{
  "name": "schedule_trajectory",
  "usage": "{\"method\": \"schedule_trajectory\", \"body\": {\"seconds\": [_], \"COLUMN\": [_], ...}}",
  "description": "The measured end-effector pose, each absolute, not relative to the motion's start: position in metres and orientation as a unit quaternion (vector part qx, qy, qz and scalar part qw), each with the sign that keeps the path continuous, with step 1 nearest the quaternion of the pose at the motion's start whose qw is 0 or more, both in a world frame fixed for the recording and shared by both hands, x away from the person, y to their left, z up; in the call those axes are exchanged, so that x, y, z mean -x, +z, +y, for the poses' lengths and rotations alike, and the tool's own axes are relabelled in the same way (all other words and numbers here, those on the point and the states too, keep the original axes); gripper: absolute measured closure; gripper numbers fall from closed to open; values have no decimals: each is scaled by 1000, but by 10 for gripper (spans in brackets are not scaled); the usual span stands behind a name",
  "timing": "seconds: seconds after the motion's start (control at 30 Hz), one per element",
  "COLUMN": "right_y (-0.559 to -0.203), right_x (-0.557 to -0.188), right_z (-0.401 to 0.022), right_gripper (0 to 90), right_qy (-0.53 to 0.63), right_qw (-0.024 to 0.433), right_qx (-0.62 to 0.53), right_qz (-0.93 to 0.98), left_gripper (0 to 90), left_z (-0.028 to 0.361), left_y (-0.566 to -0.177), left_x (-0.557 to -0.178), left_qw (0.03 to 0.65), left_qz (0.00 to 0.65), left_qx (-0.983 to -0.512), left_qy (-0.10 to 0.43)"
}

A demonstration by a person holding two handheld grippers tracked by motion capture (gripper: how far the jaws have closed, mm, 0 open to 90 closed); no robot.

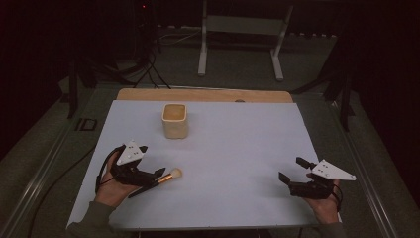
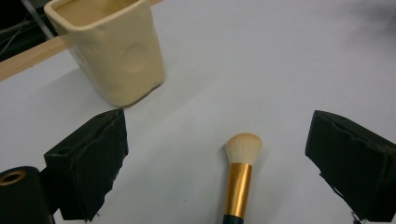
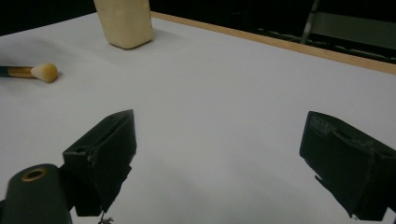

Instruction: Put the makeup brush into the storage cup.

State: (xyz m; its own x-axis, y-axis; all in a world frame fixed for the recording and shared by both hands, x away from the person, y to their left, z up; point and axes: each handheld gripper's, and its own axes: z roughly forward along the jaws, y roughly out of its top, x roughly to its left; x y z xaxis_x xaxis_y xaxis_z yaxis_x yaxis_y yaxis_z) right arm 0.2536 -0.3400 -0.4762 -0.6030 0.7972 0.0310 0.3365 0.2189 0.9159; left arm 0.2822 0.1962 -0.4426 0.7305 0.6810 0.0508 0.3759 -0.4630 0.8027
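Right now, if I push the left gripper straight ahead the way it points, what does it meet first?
The makeup brush: it lies between the open jaws of the left gripper, bristles pointing forward. Beyond it is bare table; the cream cup stands off to the left, probably clear of that line.

Both grippers, the left gripper point(image 1: 148, 179) and the right gripper point(image 1: 292, 174), are black with blocky jaws, grey three-cornered top plates and trailing black cables; the sleeves look dark olive.

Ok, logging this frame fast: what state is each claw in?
Left claw: open, jaws either side of the makeup brush lying on the table, not gripping it.
Right claw: open, holding nothing.
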Motion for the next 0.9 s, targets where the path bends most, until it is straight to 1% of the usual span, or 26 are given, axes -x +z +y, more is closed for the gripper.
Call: {"method": "schedule_trajectory", "body": {"seconds": [0.07, 0.23, 0.4, 0.5, 0.63, 0.77, 0.9], "right_y": [-476, -476, -477, -477, -477, -477, -477], "right_x": [-254, -254, -254, -254, -254, -254, -254], "right_z": [-340, -340, -340, -340, -339, -339, -339], "right_gripper": [108, 108, 108, 108, 108, 108, 108], "right_qy": [496, 495, 495, 495, 495, 494, 495], "right_qw": [231, 231, 230, 229, 228, 228, 227], "right_qx": [-381, -381, -381, -381, -380, -379, -380], "right_qz": [746, 746, 747, 747, 747, 749, 748], "left_gripper": [67, 77, 78, 82, 102, 145, 151], "left_z": [194, 186, 175, 168, 158, 151, 147], "left_y": [-442, -440, -438, -438, -443, -448, -452], "left_x": [-284, -293, -299, -304, -309, -312, -314], "left_qw": [403, 347, 289, 252, 181, 135, 109], "left_qz": [314, 321, 308, 302, 288, 268, 261], "left_qx": [-840, -866, -896, -913, -937, -952, -957], "left_qy": [182, 161, 138, 108, 76, 66, 58]}}
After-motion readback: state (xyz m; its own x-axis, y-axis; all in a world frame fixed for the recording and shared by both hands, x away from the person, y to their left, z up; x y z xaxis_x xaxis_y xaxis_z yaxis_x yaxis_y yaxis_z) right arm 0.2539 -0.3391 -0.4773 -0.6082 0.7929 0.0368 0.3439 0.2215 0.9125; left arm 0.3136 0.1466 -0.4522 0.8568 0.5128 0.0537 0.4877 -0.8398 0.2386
